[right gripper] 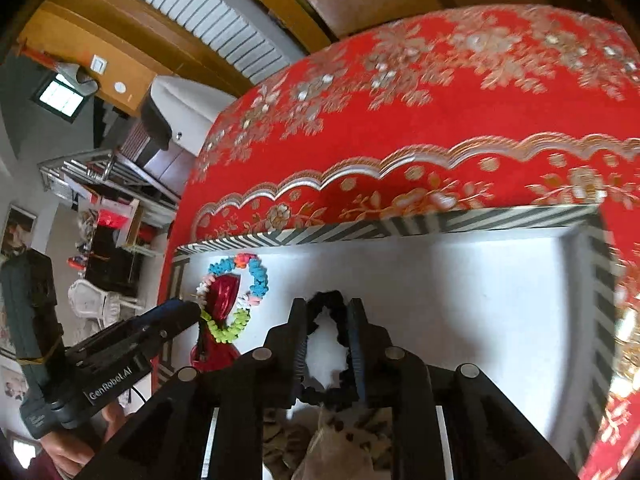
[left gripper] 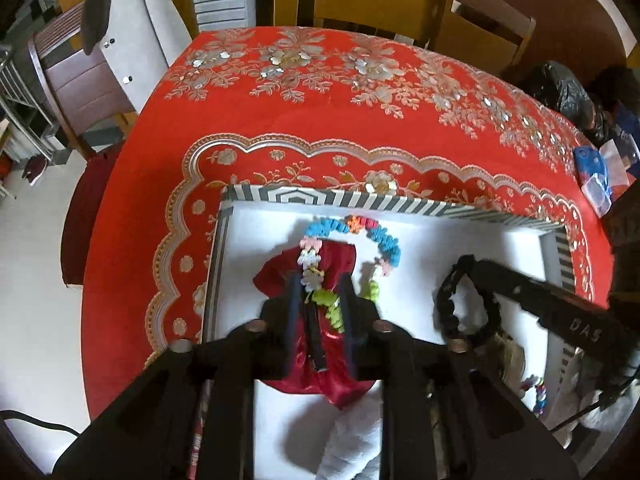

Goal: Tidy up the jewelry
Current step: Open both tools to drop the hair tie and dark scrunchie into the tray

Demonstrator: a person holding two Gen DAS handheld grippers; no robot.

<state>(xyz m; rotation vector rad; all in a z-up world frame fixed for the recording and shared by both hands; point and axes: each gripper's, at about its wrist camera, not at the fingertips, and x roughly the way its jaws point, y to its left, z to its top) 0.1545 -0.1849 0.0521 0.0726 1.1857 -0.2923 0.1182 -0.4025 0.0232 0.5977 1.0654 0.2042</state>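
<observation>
Since I'm sorting everything into the striped box (left gripper: 400, 202), both bracelets are already down on its white floor. The colourful beaded bracelet (left gripper: 384, 240) sits toward the box's far left corner, draped over a little red satin pouch (left gripper: 332, 256), probably so the two stay together as a set. The black bracelet (right gripper: 326, 300) lies more toward the middle of the box, well apart from the colourful one.

My left gripper (left gripper: 323, 296) is over the pouch, jaws a little apart, straddling the green end of the beads; I don't think the pads are pressing on anything. My right gripper (right gripper: 326, 312) is likewise slightly parted with the black loop between its fingers (right gripper: 298, 320), looking more released than clamped.
</observation>
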